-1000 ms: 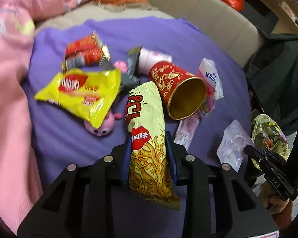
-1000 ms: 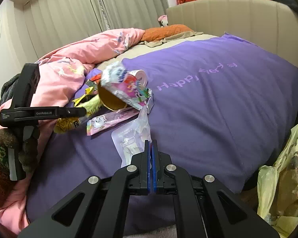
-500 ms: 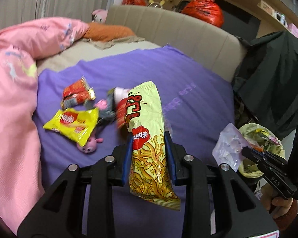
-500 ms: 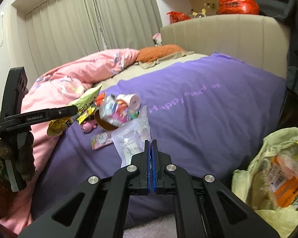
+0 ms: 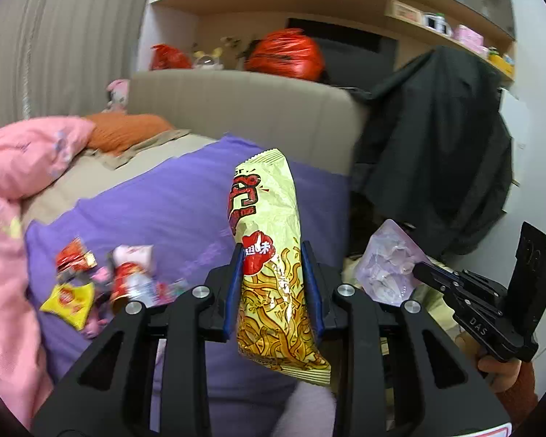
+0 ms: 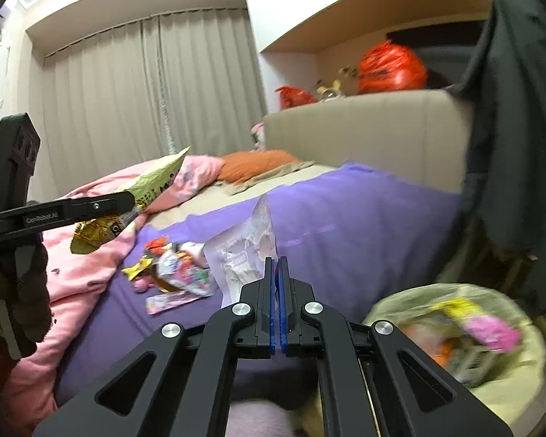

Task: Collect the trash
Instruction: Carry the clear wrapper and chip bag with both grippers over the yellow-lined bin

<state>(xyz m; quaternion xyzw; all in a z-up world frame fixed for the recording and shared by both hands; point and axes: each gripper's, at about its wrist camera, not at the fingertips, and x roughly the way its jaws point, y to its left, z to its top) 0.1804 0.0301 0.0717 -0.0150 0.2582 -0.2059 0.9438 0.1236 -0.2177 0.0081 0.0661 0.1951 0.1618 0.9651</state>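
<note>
My left gripper (image 5: pixel 272 260) is shut on a long yellow noodle snack bag (image 5: pixel 273 240), held upright above the purple bedspread (image 5: pixel 171 207). In the right wrist view that same snack bag (image 6: pixel 153 182) sticks out of the left gripper (image 6: pixel 129 207) at the left edge. My right gripper (image 6: pixel 276 262) is shut on a clear plastic wrapper (image 6: pixel 244 251), which also shows as a pale plastic wrapper (image 5: pixel 389 262) pinched by the right gripper (image 5: pixel 420 271) in the left wrist view. A trash bag (image 6: pixel 458 331) full of wrappers stands open at the lower right, beside the bed.
Several wrappers and a red paper cup (image 5: pixel 127 284) lie in a pile on the bedspread, seen as a wrapper pile (image 6: pixel 174 273) in the right wrist view. A pink quilt (image 5: pixel 14 167) covers the left side. A beige headboard (image 5: pixel 244 109) and a hanging black coat (image 5: pixel 436 145) stand behind.
Both grippers rose and pulled back from the bed with their wrappers held. The litter pile shrank into the lower left, and the trash bag came into the right wrist view.
</note>
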